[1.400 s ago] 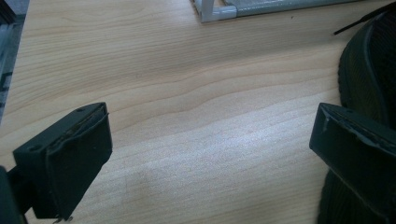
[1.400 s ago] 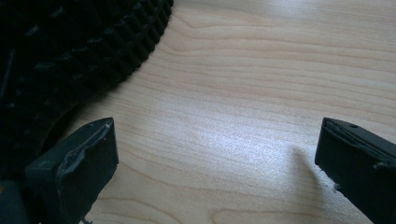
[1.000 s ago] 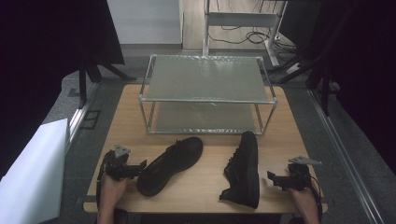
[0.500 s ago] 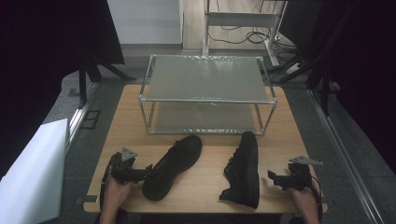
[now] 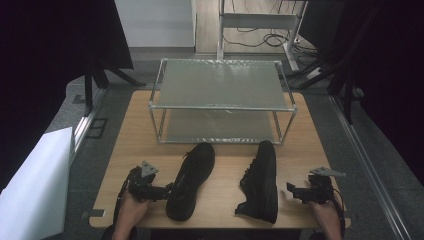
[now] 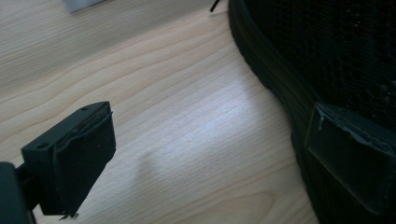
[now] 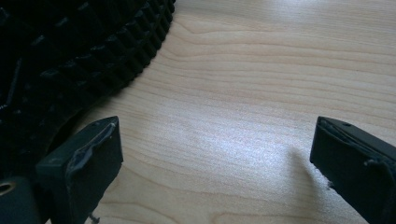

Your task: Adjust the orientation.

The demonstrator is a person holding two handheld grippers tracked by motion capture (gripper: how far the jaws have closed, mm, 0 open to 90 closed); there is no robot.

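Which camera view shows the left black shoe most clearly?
The high view: the left shoe lies whole on the table, toe toward the rack. The left gripper view shows its sole edge and mesh side beside the open left tongs. The right gripper view shows the other shoe's tread.

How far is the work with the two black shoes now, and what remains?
Nothing looks finished: both shoes lie on the table before the rack, whose shelves look bare. In hand: the left claw, jaws open, is at the left shoe, one jaw against its side. The right claw is open beside the right shoe. Gripping and moving the shoes remain, probably onto the rack.
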